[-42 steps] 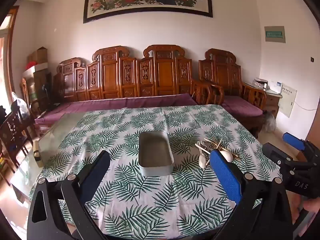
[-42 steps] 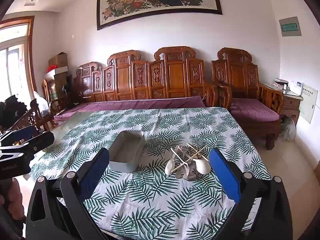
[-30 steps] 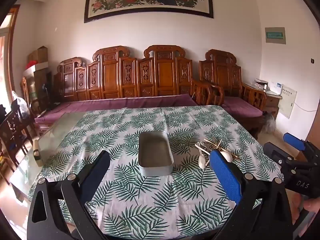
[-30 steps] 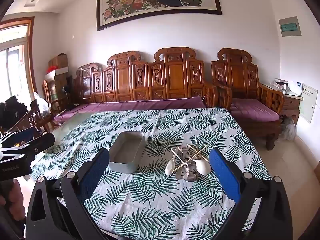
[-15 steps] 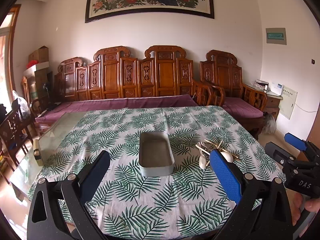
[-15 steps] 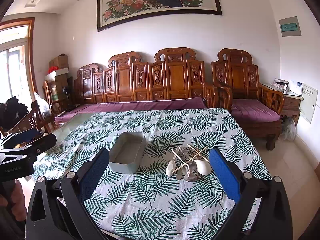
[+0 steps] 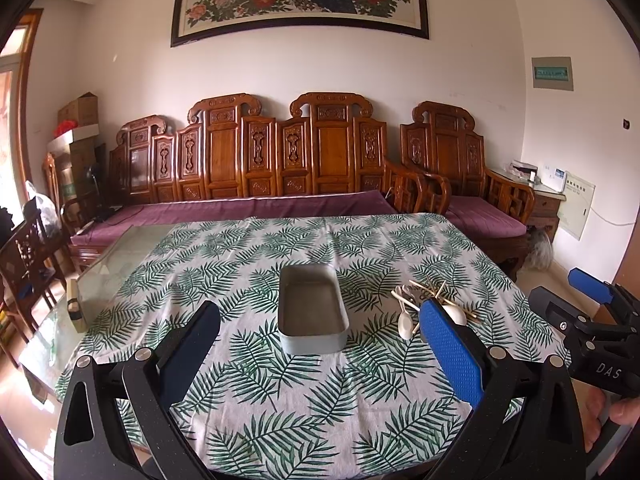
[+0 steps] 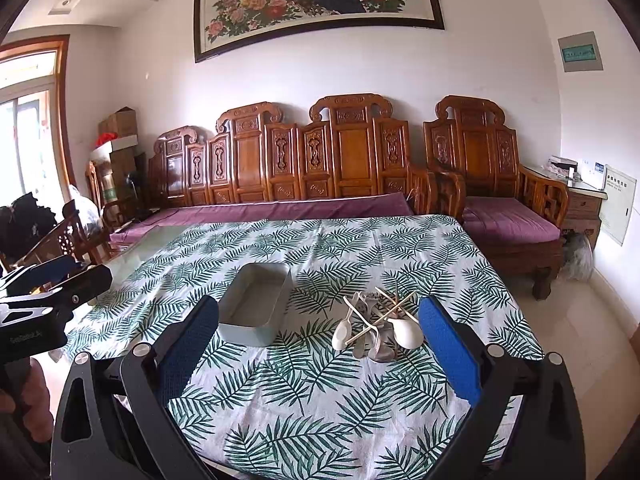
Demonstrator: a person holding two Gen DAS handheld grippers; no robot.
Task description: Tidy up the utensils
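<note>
On the table (image 7: 400, 396), covered by a leaf-print cloth, a grey tin (image 7: 313, 307) lies empty near the middle; just right of it sits a heap of utensils (image 8: 378, 326): white spoons, metal pieces and thin sticks crossed over one another; the left gripper (image 7: 316, 356) hangs above the near edge, jaws wide apart and holding nothing; the right gripper (image 8: 320, 352) hangs likewise, jaws wide and empty, with the heap seen between them; a carved bench (image 7: 260, 168) stands behind.
</note>
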